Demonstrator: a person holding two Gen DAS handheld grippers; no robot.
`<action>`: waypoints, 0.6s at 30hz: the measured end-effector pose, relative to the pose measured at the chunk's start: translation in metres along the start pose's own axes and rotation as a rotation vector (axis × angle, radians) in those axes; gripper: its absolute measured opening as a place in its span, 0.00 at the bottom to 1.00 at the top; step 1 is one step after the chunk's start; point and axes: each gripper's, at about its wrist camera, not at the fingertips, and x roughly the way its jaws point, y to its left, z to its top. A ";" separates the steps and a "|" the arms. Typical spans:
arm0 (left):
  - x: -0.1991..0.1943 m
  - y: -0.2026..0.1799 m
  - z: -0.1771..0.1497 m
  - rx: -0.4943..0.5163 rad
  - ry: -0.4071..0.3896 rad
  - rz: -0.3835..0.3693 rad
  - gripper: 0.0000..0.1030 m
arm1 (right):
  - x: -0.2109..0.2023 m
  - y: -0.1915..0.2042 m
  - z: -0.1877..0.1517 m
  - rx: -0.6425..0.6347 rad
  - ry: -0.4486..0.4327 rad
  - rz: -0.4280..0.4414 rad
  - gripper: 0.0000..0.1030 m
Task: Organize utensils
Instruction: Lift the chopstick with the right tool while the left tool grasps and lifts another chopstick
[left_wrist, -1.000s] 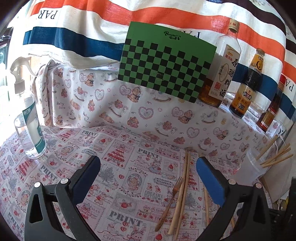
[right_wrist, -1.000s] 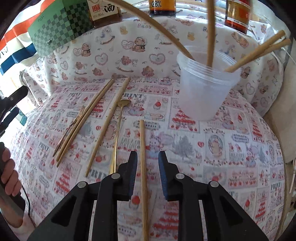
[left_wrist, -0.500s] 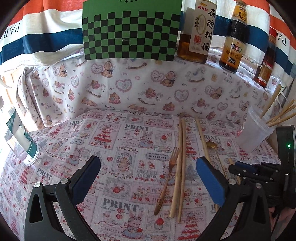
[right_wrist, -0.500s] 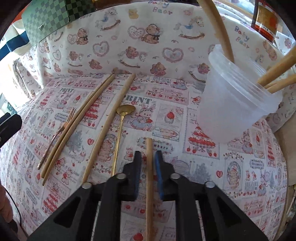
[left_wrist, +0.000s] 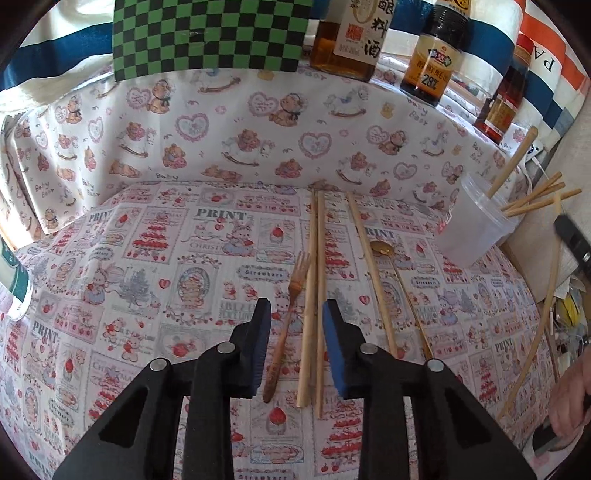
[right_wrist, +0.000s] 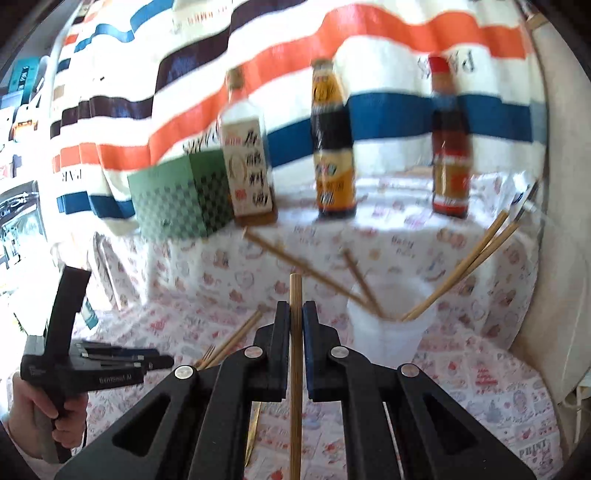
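Several chopsticks already lean in the plastic cup (right_wrist: 388, 325), light and likely easy to tip. On the tablecloth (left_wrist: 147, 280), a stiff, slippery chopstick pair (left_wrist: 314, 295) and fork (left_wrist: 291, 302) sit between the half-open left gripper (left_wrist: 295, 317). The right gripper (right_wrist: 295, 314) pinches one chopstick (right_wrist: 295, 369) mid-shaft.

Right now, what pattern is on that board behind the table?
Green-and-black checkered board, clearest in the left wrist view.

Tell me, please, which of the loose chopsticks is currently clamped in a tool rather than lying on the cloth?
The chopstick in the right tool, lifted and pointing up; the pair and single lie flat.
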 end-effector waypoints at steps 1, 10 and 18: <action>0.000 -0.003 -0.001 0.012 0.007 -0.005 0.25 | -0.012 -0.002 0.003 0.007 -0.066 -0.003 0.08; 0.009 -0.019 -0.010 0.081 0.075 0.067 0.20 | -0.068 -0.016 0.023 0.053 -0.285 -0.048 0.07; 0.019 -0.017 -0.014 0.071 0.106 0.077 0.01 | -0.068 -0.022 0.018 0.072 -0.281 -0.061 0.07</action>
